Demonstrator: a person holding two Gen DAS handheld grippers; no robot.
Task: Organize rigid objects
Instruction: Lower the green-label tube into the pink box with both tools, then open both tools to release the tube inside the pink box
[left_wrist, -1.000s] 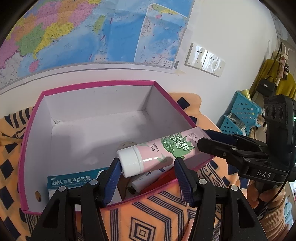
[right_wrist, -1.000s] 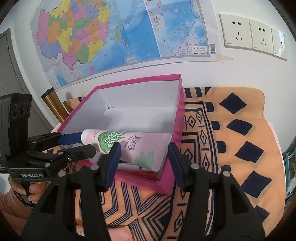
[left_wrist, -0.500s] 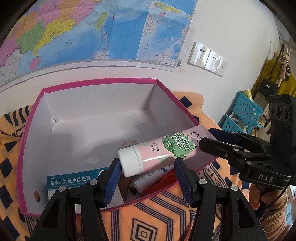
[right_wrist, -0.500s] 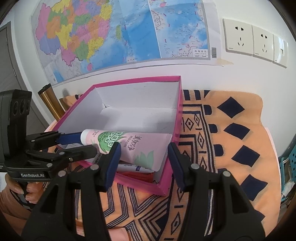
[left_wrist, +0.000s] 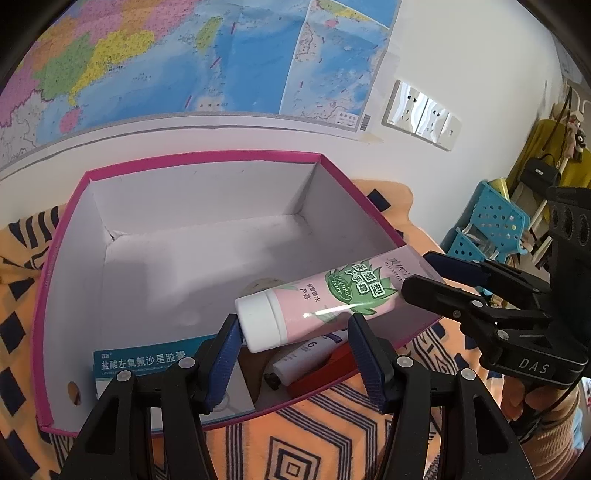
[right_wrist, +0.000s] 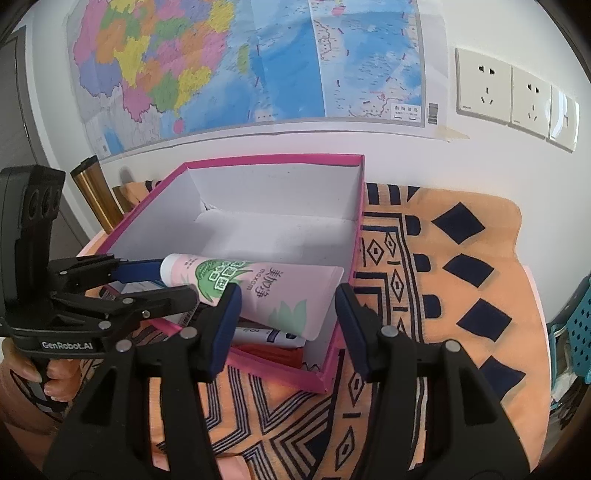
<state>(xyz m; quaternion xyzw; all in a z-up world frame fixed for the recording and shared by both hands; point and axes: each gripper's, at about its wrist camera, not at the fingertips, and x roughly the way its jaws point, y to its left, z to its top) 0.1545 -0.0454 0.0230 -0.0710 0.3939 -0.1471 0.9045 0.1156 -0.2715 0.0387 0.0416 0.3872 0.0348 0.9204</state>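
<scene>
Over the near corner of a pink box (left_wrist: 207, 192) with white inner walls, a pink tube (left_wrist: 332, 299) with a white cap and green leaf print hangs slanted, above the things already lying inside. The box sits on an orange cloth (right_wrist: 461, 295) with a dark geometric pattern, close to a wall with a map (left_wrist: 221, 55) and a row of sockets (right_wrist: 484, 86).

The right gripper (right_wrist: 288, 295) stands about half open, and the tube's flat crimped end fills the gap between its two blue pads, an edge against each, so this pair has hold of the tube. That end sits just above the box's near wall.

The left gripper (left_wrist: 291, 325) is also roughly half open, with the capped end between its fingers. The cap touches one pad. The tube's body runs slantwise past the tip of the other pad, and whether that pad presses on it I cannot tell. From the right wrist view the cap sits between the two left fingers, one behind it and one in front. A hand (right_wrist: 40, 373) grips that tool's handle.

Beneath the tube, in the box's near corner, lie a small white tube (left_wrist: 306, 354) and a red item (left_wrist: 325, 373). A teal-and-white carton (left_wrist: 140, 360) rests along the near wall, just beside the left pad.
</scene>
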